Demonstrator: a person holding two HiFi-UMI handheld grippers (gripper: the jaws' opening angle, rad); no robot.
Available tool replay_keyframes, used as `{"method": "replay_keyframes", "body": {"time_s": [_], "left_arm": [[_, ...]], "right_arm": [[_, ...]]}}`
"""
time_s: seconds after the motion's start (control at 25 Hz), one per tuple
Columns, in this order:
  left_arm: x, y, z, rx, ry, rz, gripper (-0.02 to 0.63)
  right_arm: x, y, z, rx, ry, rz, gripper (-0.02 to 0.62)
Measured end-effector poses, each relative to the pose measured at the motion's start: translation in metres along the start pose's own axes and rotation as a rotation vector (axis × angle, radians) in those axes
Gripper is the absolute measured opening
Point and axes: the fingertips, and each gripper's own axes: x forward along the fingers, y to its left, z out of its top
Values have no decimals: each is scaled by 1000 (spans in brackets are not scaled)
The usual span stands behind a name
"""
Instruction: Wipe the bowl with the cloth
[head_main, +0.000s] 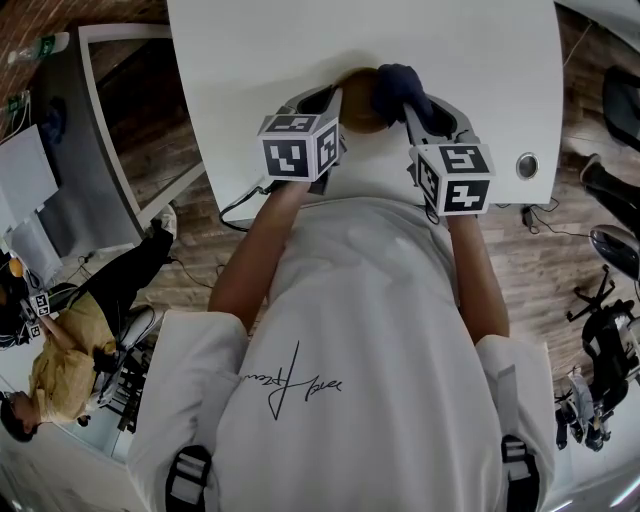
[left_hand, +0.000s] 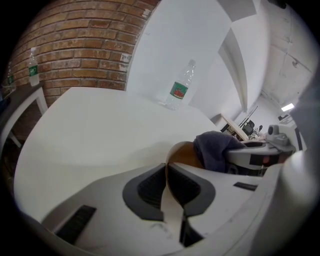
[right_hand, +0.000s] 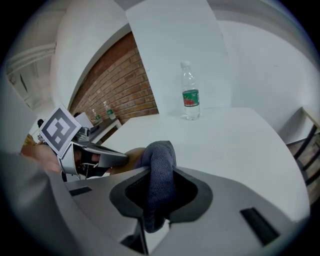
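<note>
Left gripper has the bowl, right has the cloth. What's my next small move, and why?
Probably rub the cloth around inside the bowl with the right gripper. The left gripper pinches the bowl's rim, steadying it, and the cloth sits at the bowl.

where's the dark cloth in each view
Head view: dark cloth top centre, on the brown bowl's right side.
Left gripper view: cloth right of centre, beside the bowl.
Right gripper view: cloth lower centre, bowl just left.
Shared landmark: the brown bowl.
</note>
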Motion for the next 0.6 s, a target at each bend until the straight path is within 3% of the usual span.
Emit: {"method": "replay_keyframes", "body": {"time_s": [0.6], "left_arm": [[1, -1, 0, 9, 8, -1, 11]], "right_arm": [[8, 1, 8, -21, 15, 32, 61]]}}
